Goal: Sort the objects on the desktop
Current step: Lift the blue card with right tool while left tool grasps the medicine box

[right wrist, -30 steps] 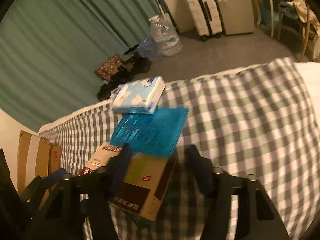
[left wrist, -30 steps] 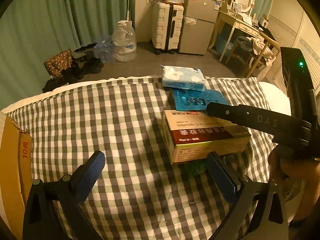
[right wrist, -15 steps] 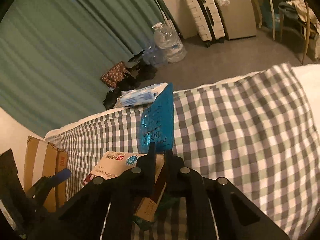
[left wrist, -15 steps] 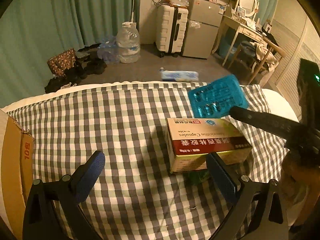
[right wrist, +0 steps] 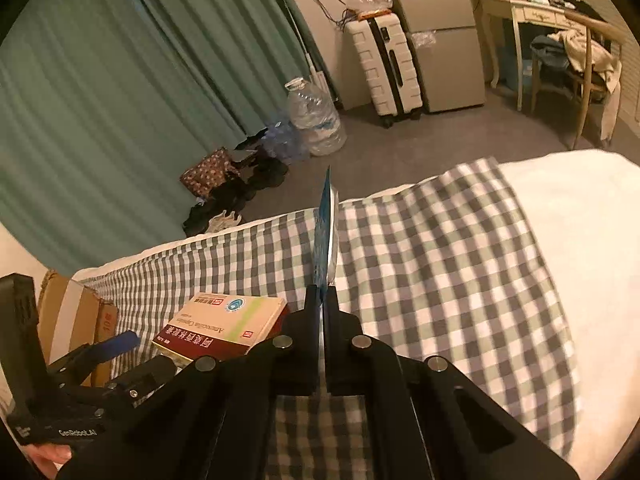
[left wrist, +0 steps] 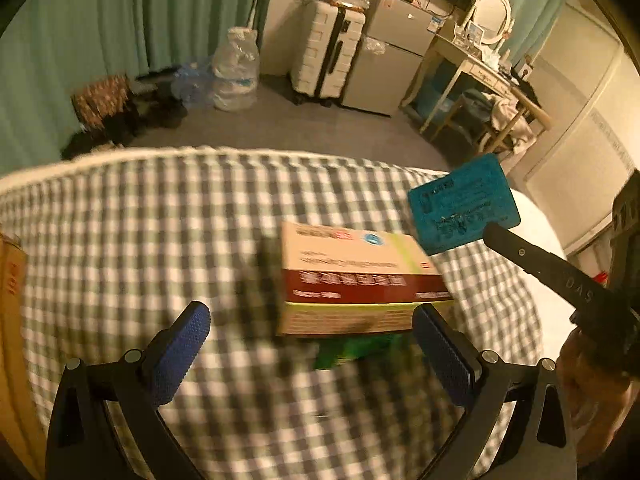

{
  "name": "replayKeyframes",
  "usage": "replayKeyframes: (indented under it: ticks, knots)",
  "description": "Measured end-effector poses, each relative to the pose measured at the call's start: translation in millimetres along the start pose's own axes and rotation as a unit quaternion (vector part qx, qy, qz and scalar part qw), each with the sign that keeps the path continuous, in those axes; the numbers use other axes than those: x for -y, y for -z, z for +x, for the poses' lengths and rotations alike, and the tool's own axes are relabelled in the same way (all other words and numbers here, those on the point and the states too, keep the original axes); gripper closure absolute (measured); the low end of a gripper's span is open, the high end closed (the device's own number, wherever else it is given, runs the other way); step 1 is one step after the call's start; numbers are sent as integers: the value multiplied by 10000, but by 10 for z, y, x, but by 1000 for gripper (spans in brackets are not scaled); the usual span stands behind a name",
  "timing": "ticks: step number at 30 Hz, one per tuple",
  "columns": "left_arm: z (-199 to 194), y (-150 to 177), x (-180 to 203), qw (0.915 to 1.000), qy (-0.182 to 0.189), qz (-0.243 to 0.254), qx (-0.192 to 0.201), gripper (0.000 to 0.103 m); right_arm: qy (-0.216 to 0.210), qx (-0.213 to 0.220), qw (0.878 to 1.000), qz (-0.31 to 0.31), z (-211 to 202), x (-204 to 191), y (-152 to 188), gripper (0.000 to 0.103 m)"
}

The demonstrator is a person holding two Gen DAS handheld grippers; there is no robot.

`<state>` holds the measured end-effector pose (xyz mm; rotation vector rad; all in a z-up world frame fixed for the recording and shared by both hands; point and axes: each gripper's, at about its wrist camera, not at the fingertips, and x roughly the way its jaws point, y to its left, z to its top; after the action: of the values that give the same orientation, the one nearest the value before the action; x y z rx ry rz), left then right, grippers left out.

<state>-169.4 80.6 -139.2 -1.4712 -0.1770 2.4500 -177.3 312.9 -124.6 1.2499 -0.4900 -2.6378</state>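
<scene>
Gripper (right wrist: 322, 304) above checked bedspread (right wrist: 440, 264)

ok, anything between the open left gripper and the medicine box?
Nothing visible. The medicine box lies on the checked cloth just ahead of the left gripper, jaws open. The right gripper holds the blue blister pack off to the side.

We see a bed with a checked cover (left wrist: 160, 220) carrying a medicine box (left wrist: 352, 276) just ahead of our left tool's open fingers; something green (left wrist: 352, 350) lies under the box's near edge, too blurred to identify.
</scene>
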Motion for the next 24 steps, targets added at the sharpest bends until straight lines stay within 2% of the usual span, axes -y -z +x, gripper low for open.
replayKeyframes:
  ticks: [4,8,9,10,13,16,24]
  knots:
    - [161,-45,27,9986,309,-387,-165,0,69,84,9999,-50,-103,60,-13,102]
    - [339,-147,-54,9924,714,-951,-313,1,123,118,9998,-61,-175,136,-5,102]
    - [387,-179,-64,9909,749,-1075,-321,5,137,127,9998,-62,-205,163,7,102]
    - [429,-204,-79,9899,732,-1159,-348,20,151,135,9998,-68,-224,179,10,102]
    - [462,-251,-101,9864,840,-1361,-370,46,174,157,9997,-76,-286,246,15,102]
    - [367,-274,-56,9884,831,-1254,-225,54,192,192,9996,-93,-334,257,21,103]
    - [84,-226,96,9924,880,-859,29,66,151,332,9992,-145,-466,191,32,103]
